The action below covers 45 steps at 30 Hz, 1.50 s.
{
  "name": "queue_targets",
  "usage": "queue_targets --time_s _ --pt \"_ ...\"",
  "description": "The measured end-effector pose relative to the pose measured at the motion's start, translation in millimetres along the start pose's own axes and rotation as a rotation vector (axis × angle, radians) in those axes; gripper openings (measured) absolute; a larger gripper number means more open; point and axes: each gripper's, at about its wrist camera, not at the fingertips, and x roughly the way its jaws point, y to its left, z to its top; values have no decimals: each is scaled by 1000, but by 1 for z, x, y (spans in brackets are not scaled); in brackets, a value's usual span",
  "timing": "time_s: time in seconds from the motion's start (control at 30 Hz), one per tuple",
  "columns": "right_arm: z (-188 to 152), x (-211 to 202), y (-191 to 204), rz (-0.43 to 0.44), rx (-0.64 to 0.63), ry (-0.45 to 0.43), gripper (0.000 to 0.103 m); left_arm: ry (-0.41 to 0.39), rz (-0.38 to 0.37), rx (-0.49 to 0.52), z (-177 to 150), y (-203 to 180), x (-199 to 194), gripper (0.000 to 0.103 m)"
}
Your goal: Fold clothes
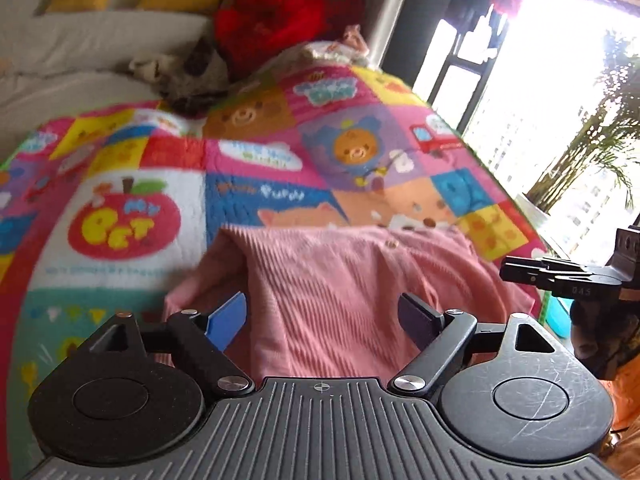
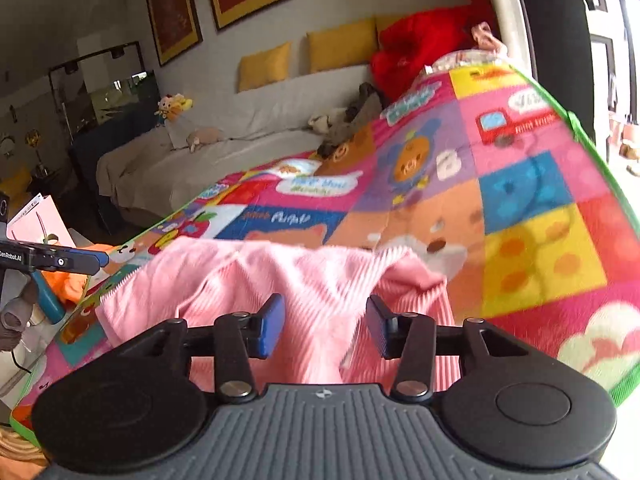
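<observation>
Folding is judged to be under way on the pink ribbed garment (image 1: 328, 280), which lies rumpled on the colourful patchwork mat (image 1: 256, 152), at the mat's near edge, with a flap already turned over along its left side. The left gripper (image 1: 322, 320) is held just above the garment with its jaws spread wide and nothing between them. The right gripper (image 2: 325, 330) is likewise parted over the garment's bunched near hem (image 2: 400, 280), and no cloth is seen to be pinched.

For the step to be done well, a single layer at each near corner should be taken, not a gathered lump; the ridge near the mat's apple patch (image 1: 124, 220) should be smoothed first. Both corners would best be lifted together and carried evenly toward the far hem, so that edges meet squarely. A skewed fold is risked if one side is gripped deeper. Beyond the mat, a grey sofa (image 2: 256, 128) with yellow cushions (image 2: 340, 44) is seen.
</observation>
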Motion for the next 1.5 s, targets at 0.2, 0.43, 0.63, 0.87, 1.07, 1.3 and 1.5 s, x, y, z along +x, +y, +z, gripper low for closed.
queue_targets --time_s 0.2,0.43,0.63,0.87,1.07,1.3,1.5 --pt "8 59 54 32 -253 64 46 37 -44 -30 6 -4 44 90" --pt "-14 94 87 14 -455 137 57 146 -39 -60 -15 -1 87 90" --pt "9 62 48 -6 -301 57 91 122 -18 -20 -12 -12 80 92" --pt "-1 87 -3 -54 -47 146 97 87 3 12 -4 -28 80 92" --pt "-12 96 -20 -14 66 173 103 59 -53 24 -3 -43 84 93" --pt "-9 93 -14 -29 91 210 103 120 -100 34 -19 -56 112 94" --pt "12 72 -8 -10 59 136 103 129 -132 11 -20 -51 109 95"
